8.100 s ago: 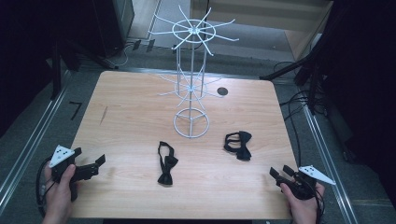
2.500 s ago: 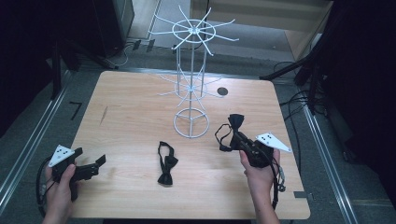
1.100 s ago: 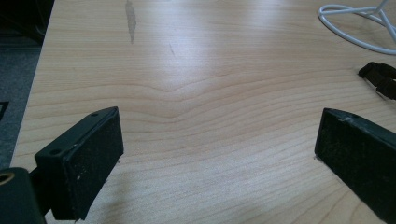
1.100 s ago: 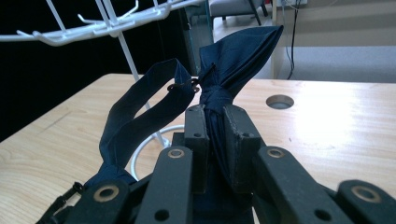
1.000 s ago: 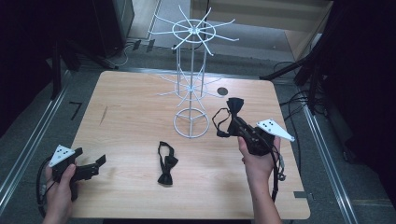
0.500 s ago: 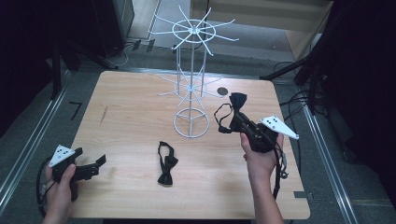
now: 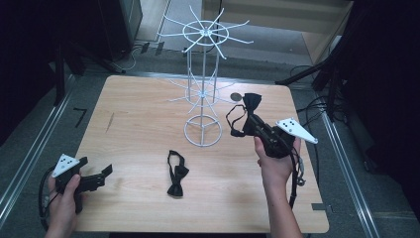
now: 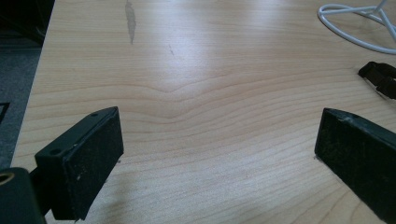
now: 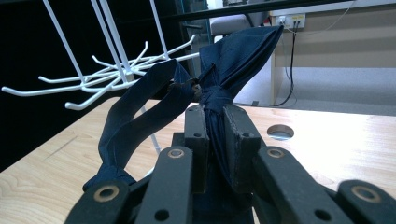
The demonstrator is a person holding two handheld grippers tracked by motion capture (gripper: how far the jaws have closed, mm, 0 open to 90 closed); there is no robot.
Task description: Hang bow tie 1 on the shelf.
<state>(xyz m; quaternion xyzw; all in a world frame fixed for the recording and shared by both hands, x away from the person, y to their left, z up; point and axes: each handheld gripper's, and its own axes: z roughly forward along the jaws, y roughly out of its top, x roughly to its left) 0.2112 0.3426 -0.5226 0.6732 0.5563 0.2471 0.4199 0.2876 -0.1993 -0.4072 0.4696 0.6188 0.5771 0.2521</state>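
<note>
My right gripper (image 7: 253, 120) is shut on a dark bow tie (image 7: 251, 102), held up right of the white wire rack (image 7: 203, 94). In the right gripper view the jaws pinch the bow tie (image 9: 233, 56) at its knot and its strap loop (image 9: 135, 112) hangs to the left, close to the rack's lower hooks (image 9: 98, 77). A second bow tie (image 7: 176, 174) lies flat on the table in front of the rack. My left gripper (image 7: 99, 174) rests open near the table's front left corner; its pads (image 8: 88, 154) have bare wood between them, and the lying bow tie's strap (image 8: 380, 77) shows at right.
The wooden table (image 7: 133, 124) has a round cable hole (image 7: 236, 97) behind the rack. The rack's ring base (image 7: 203, 131) stands at the table's middle. Metal rails run along both sides, and cables lie on the floor at right.
My right gripper has carried the bow tie slightly farther back and up, towards the rack's right side. The left gripper and the lying bow tie have not moved.
</note>
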